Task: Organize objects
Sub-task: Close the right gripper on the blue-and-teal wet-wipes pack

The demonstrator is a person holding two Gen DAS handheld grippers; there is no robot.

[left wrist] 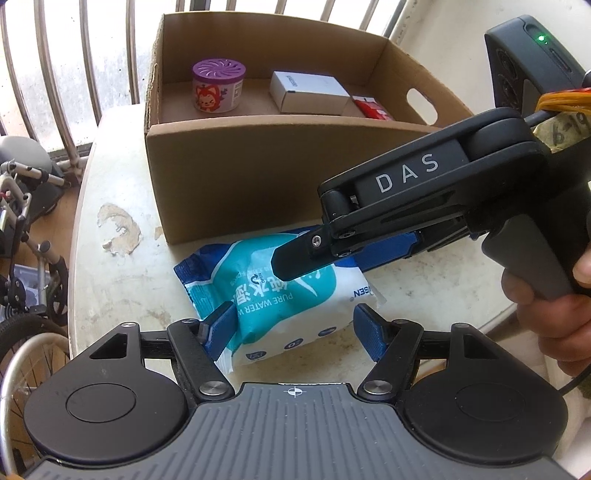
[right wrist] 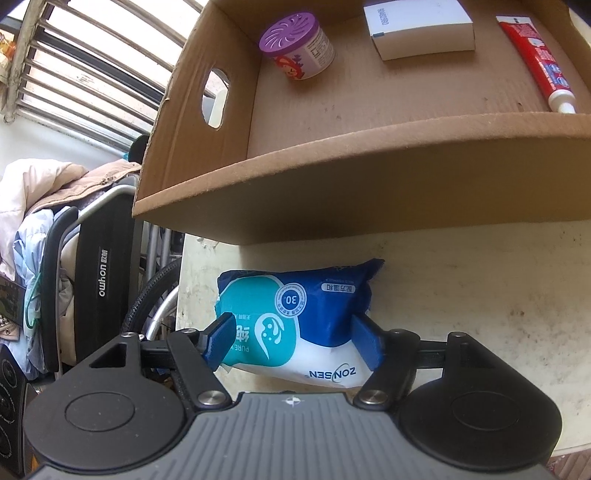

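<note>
While the wet-wipes pack [left wrist: 280, 295] is lying on the table [left wrist: 122, 280] just near the cardboard box [left wrist: 236, 184], we are bracketing it (soft, slippery film) with both grippers, left gripper [left wrist: 295, 328] and right gripper [right wrist: 295, 339], jaws open, aiming midway along its sides.

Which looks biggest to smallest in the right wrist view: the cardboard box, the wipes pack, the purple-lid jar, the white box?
1. cardboard box
2. wipes pack, though it is nearest the camera
3. white box and purple-lid jar: these look alike, so I will not rank them.

Blue-white wipes pack [left wrist: 280, 295] beside cardboard box [left wrist: 236, 177]
</note>
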